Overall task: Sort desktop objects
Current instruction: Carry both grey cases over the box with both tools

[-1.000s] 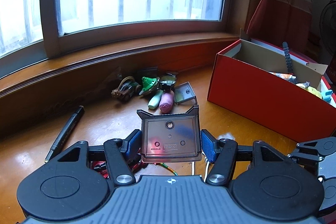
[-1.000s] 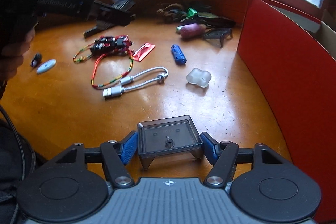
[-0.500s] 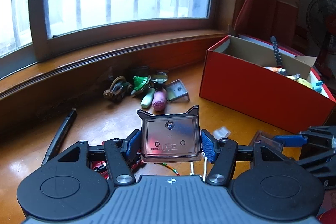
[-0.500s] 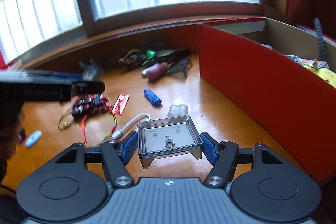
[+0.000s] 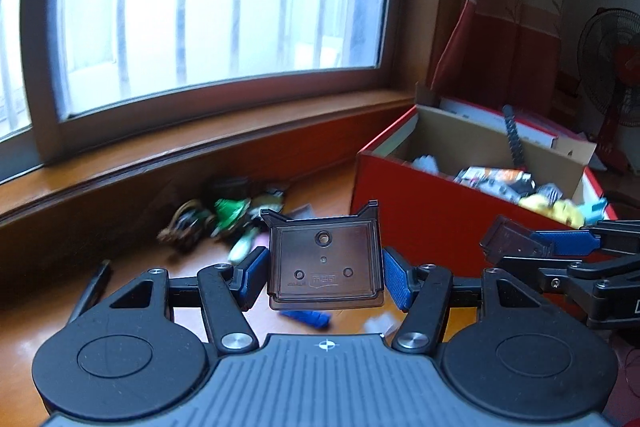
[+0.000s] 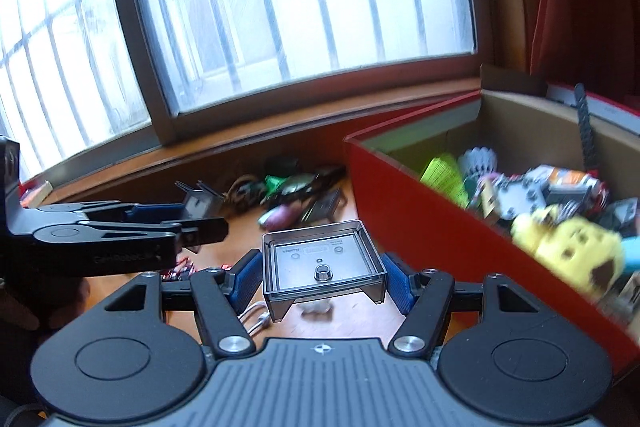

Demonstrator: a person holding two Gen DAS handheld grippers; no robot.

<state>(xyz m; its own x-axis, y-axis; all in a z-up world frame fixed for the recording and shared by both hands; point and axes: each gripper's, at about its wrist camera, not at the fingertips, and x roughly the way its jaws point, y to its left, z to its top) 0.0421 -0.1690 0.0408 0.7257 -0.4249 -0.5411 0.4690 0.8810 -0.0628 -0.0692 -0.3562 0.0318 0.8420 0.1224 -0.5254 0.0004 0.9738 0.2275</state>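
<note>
My left gripper (image 5: 324, 277) is shut on a dark smoky plastic tray (image 5: 325, 261), held above the wooden desk. My right gripper (image 6: 322, 277) is shut on a similar grey plastic tray (image 6: 320, 261), lifted close to the left wall of the red cardboard box (image 6: 424, 223). In the left wrist view the red box (image 5: 424, 215) stands to the right, with the right gripper (image 5: 520, 247) and its tray in front of it. In the right wrist view the left gripper (image 6: 200, 215) shows at the left with its tray.
The box holds several toys, among them a yellow plush (image 6: 568, 243) and a black strap (image 6: 586, 131). A heap of small items (image 5: 224, 223) lies by the window ledge. A blue piece (image 5: 308, 318), a clear lump (image 6: 318, 309) and a white cable (image 6: 256, 319) lie on the desk (image 5: 24, 319).
Both grippers have risen and swung right toward the red box, each still holding its tray. The box's inside now shows in both views.
</note>
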